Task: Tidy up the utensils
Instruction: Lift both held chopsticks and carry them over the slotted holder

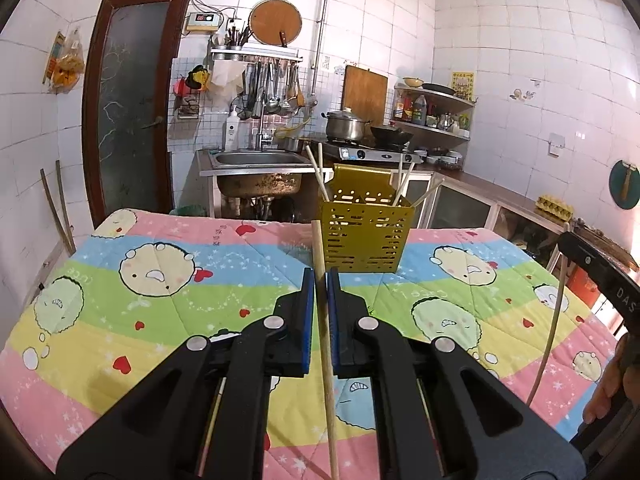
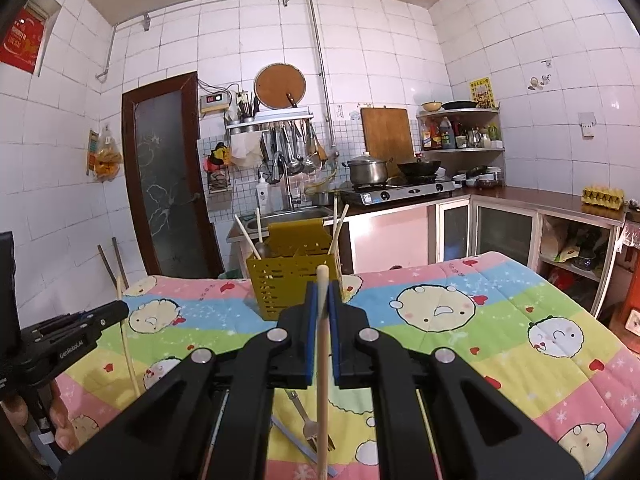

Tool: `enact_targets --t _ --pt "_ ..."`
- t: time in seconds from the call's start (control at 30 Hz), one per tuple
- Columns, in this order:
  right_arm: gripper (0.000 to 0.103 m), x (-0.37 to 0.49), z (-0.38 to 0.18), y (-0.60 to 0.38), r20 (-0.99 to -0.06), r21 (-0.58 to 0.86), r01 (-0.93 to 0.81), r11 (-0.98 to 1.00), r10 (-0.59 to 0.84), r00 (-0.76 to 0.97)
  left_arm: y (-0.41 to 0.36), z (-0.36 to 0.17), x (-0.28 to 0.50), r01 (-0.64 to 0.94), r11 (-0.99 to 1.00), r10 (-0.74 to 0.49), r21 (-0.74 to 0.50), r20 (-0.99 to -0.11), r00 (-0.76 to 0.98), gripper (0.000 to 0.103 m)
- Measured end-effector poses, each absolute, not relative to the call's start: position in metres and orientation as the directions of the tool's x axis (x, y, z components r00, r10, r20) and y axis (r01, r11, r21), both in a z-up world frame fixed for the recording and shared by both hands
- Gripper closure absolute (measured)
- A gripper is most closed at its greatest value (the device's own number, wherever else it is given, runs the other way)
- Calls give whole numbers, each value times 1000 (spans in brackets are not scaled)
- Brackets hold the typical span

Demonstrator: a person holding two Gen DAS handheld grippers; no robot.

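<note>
Left tongs [image 1: 321,276]: clamped on one wooden chopstick [image 1: 325,340]. The stick runs up between the blue pads [image 1: 308,312], its top end clear above them and its long tail hanging below toward me.

Right tongs [image 2: 322,300]: clamped on a second chopstick [image 2: 322,380], gripped near its upper end, with only a short tip above the pads.

Yellow holder [image 1: 366,236]: a slotted caddy standing on the quilt-covered table, straight ahead of both tongs and apart from them, a little right of the left pair's line. It already carries several chopsticks leaning out at both sides, and what looks like a spoon at its left in the right view.

Fork [image 2: 310,426]: lying on the quilt [image 2: 500,320] below the right tongs, beside a flat grey strip I cannot identify. Not yet sorted.

Step in hand, as I judge it: carry both sticks to the holder and drop them in.

Handling notes:
- I lift until each hanging tail clears the holder's rim before moving over it.
- I bring one pair in at a time; two at once would crowd the opening.
- I aim for a gap between the leaning sticks, since a knock could tip the light holder.
- I keep the stick near upright and release only once its tail is inside the walls.
</note>
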State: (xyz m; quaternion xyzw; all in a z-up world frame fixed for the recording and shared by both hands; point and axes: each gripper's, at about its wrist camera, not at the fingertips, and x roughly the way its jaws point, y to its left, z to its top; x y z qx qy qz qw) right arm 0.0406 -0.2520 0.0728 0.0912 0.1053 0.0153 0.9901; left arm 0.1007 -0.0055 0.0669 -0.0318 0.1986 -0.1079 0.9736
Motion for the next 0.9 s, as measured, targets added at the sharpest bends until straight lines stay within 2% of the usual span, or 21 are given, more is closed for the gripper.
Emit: enact_targets --t 0.47,0.9 --pt "97 72 115 -261 -127 184 -16 983 40 991 -11 106 130 214 972 -233 -93 -325 916 99" --pt "97 126 123 -264 -132 196 -17 980 43 990 -22 128 177 241 967 -255 -84 -290 923 99"
